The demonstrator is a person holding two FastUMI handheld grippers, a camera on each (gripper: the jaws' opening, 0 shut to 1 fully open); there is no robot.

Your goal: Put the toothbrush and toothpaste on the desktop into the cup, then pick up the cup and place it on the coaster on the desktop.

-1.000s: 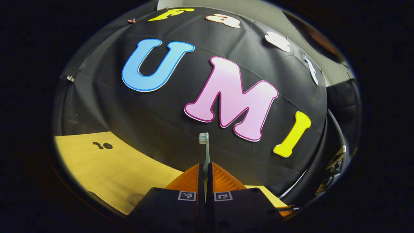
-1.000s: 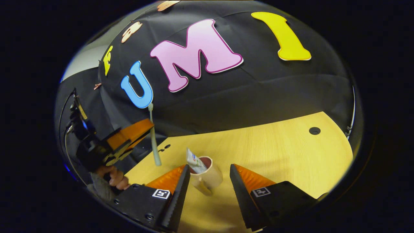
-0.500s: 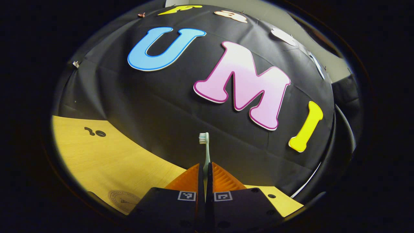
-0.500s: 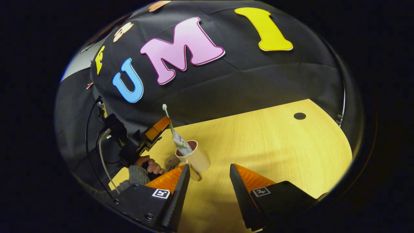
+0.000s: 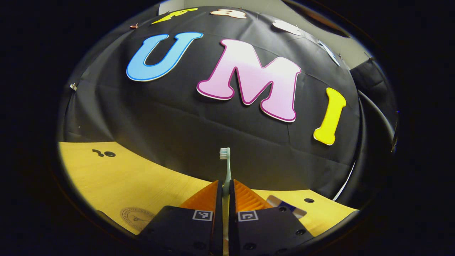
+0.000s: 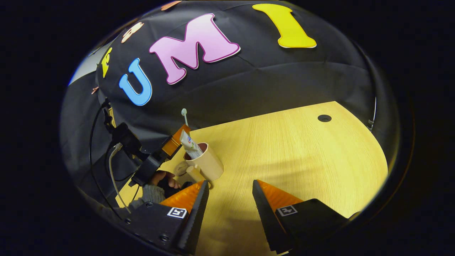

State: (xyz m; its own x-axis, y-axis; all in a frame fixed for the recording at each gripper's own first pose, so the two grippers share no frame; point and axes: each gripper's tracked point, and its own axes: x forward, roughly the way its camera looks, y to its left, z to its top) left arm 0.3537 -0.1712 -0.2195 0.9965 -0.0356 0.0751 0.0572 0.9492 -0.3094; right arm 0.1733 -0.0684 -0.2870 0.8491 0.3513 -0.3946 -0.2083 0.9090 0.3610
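Since a second ago the left gripper (image 6: 176,139) has closed in on the cup (image 6: 206,164), still clamping the toothbrush (image 5: 225,161) upright just beside its rim. Toothpaste (image 6: 189,145) stands inside the cup. Nearer than the cup, the right gripper (image 6: 227,199) hangs open above the desk (image 6: 291,149).

The bench (image 6: 284,149) has a pale yellow wood-grain top. A round dark grommet hole (image 6: 324,118) sits near its far right corner in the right gripper view. In the left gripper view, a round hole with a small curved mark beside it (image 5: 105,153) lies near the far left edge, and another small dark hole (image 5: 309,200) lies close to the right edge. Black cables (image 6: 106,167) hang off the bench's left edge.
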